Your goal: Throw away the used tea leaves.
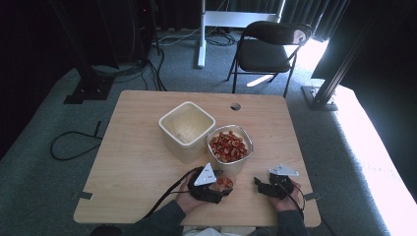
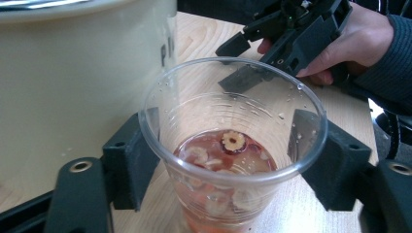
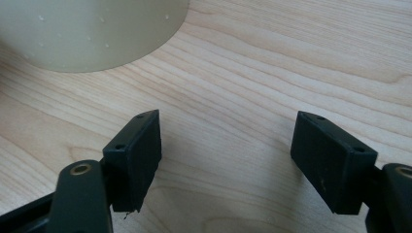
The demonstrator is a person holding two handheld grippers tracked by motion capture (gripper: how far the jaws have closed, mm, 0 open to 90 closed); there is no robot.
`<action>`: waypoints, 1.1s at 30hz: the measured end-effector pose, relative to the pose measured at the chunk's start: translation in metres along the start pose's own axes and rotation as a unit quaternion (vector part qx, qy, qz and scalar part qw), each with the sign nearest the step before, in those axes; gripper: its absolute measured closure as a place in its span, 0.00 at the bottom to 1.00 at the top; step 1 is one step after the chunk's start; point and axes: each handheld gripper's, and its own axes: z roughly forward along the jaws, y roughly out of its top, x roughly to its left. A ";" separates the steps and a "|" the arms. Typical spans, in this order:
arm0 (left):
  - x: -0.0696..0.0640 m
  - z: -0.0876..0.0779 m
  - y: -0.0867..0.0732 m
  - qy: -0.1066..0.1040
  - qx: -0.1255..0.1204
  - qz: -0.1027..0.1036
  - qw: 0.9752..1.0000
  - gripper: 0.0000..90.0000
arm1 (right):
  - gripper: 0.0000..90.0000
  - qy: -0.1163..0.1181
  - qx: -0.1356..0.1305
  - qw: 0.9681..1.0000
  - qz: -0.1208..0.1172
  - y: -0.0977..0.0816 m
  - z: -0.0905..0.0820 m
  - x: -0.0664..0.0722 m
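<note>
Standing on the wooden surface [image 1: 137, 162] beside a cream tub [image 1: 187, 129], a clear plastic cup [image 2: 232, 145] of red fruit slices is gripped by the left gripper [image 2: 228, 160], jaws closed against its sides. The right gripper [image 3: 228, 160] is held over bare wood, jaws wide apart, nothing between them.

A curtained recording studio or lab: black drapes enclose grey carpet, black metal rig stands [image 1: 88, 78] flank the light wooden table [image 1: 133, 162], loose cables [image 1: 74, 145] trail the floor, and a black folding chair [image 1: 268, 49] waits beyond the far edge.
</note>
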 end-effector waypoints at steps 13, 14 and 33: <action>-0.001 -0.027 -0.006 -0.003 0.007 0.010 1.000 0.20 | 0.29 0.000 0.000 1.000 0.000 0.000 0.000 0.000; -0.001 -0.030 -0.007 -0.003 0.008 0.008 1.000 0.20 | 0.29 0.001 0.000 1.000 0.000 0.000 0.000 0.000; 0.056 -0.119 -0.021 0.168 -0.009 -0.041 0.985 0.21 | 0.18 0.020 0.011 1.000 -0.019 0.000 0.000 0.003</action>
